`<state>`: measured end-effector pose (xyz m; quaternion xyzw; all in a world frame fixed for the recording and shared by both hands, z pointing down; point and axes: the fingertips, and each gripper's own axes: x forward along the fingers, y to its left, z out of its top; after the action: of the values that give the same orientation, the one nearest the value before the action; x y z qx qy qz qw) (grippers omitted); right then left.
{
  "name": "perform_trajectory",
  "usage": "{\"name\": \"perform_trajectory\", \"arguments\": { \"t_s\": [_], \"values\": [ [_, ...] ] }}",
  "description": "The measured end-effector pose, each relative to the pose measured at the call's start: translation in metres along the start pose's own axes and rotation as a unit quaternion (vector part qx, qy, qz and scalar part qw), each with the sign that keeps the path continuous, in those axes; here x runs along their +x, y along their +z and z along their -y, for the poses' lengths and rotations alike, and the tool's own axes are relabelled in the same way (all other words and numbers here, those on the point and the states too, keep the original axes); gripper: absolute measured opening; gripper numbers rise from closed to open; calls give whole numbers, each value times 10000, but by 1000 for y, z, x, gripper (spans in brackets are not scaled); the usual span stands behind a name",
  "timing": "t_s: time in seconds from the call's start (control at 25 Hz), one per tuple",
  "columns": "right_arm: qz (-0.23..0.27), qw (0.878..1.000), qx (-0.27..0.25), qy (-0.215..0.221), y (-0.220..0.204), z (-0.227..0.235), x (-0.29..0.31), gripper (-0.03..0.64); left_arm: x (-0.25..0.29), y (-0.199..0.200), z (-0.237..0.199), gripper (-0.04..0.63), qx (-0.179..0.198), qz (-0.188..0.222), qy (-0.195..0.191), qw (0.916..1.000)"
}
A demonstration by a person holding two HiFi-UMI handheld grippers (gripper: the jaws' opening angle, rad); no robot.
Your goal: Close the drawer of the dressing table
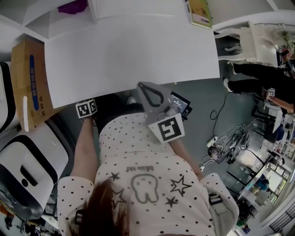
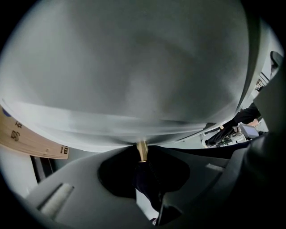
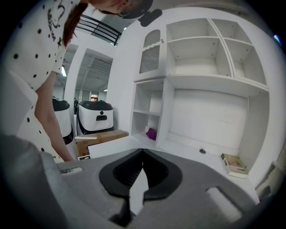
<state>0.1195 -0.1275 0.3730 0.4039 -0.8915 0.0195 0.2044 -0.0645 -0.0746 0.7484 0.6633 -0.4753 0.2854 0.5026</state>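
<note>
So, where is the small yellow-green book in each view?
Head view: small yellow-green book at the top edge, right of centre, on the white tabletop.
Left gripper view: not in it.
Right gripper view: book lower right.
Shared landmark: the brown cardboard box, left in all three.

The white dressing table point(image 1: 129, 50) carries a yellow-green book point(image 1: 199, 13) lying flat at its far right corner.

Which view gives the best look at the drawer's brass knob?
The left gripper view: the brass knob sits centred between the left tongs, against a white panel. In the head view the tabletop hides it; the right gripper view looks over the tabletop and misses it.
</note>
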Motion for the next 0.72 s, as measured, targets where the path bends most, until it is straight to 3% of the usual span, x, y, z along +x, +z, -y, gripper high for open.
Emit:
{"name": "perform_trajectory", "arguments": {
  "t_s": [0.72],
  "values": [
    [-81, 10000, -8, 6, -2, -5, 3, 3, 0, 1, -2, 92, 43, 50, -19, 10000]
  ]
}}
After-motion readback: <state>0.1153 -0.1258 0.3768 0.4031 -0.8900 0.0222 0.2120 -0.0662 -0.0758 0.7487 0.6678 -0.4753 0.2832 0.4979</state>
